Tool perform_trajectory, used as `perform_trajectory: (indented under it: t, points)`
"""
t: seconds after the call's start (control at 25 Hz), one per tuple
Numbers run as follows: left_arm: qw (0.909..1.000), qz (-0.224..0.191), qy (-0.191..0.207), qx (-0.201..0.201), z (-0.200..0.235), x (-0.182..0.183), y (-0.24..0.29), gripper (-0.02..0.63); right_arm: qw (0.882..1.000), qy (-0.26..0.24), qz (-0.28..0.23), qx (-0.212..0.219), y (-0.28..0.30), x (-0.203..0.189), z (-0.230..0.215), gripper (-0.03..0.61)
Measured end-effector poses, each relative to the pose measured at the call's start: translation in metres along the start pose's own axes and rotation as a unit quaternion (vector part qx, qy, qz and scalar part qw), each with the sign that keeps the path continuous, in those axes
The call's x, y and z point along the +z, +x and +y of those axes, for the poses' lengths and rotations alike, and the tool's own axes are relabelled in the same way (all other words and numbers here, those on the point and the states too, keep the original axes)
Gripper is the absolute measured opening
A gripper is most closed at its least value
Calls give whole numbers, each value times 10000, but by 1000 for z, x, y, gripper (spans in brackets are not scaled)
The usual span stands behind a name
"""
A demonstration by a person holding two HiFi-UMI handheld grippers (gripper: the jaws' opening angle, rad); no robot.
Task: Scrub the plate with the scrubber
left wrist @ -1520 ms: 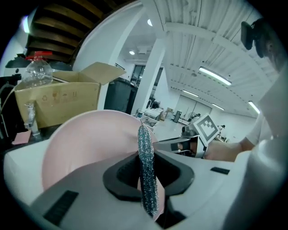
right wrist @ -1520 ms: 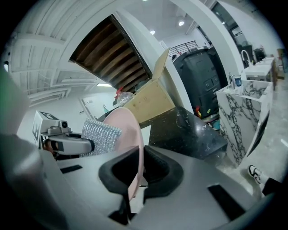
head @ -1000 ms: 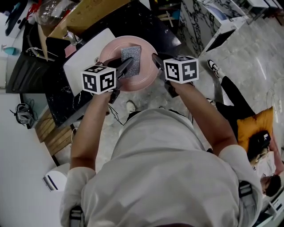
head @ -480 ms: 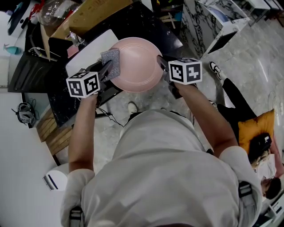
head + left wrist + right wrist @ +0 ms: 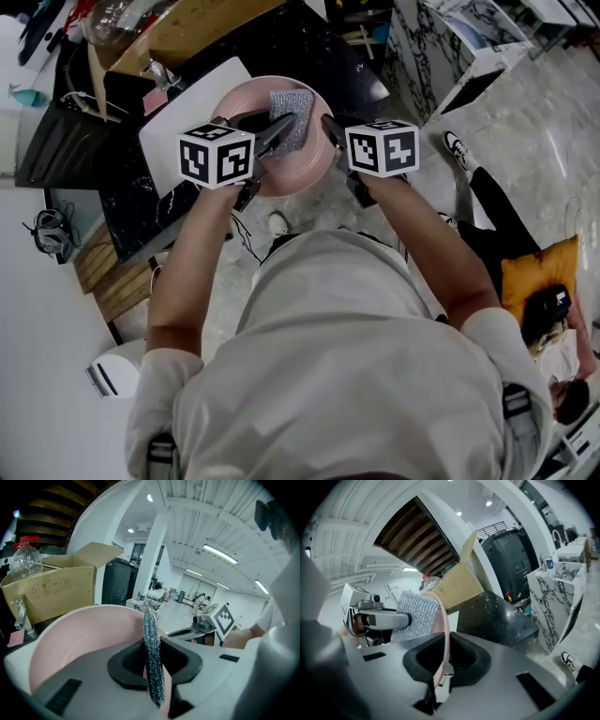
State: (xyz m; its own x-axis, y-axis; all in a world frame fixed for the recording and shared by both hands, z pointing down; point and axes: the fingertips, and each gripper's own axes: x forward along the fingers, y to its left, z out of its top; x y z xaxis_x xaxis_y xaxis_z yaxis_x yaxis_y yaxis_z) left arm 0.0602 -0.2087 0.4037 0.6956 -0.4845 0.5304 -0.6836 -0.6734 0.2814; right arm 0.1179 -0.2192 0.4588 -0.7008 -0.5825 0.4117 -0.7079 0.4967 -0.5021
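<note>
A round pink plate is held up off the counter, tilted, with my right gripper shut on its right rim. In the right gripper view the plate runs edge-on between the jaws. A grey mesh scrubber lies flat against the plate's upper face, and my left gripper is shut on it. Seen from the left gripper view, the scrubber stands edge-on between the jaws in front of the plate. From the right gripper view the scrubber shows beside the left gripper's finger.
Behind the plate are a black stone counter, a white board and an open cardboard box with a plastic bottle beside it. A marble-patterned cabinet stands to the right. A person sits on the floor at right.
The left gripper swung left with the scrubber to the plate's left rim, then came back right onto the plate's face. The right gripper and plate stayed nearly still.
</note>
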Motion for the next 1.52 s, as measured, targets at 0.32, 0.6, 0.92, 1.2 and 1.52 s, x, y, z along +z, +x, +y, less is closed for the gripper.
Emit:
perform_trajectory:
  t: [0.32,0.6,0.92,1.2,1.52]
  points:
    - [9991,-141,-243,305,32,4,-19,69,10000,-7,-36,-31,-10,-1,-8,21]
    - [9953,-148,-382,879,76,-6,-52,69,9999,79,-38,-79,-12,0,-19,23]
    - [9954,-230,-331,868,69,-6,-57,69,9998,129,-74,-137,-8,7,-28,23]
    - [9998,-148,-132,8,-2,-3,-7,71,9999,77,-61,-25,1,11,-16,23]
    - [9997,35,-232,-16,1,-16,12,70,10000,29,-76,55,2,14,-9,23]
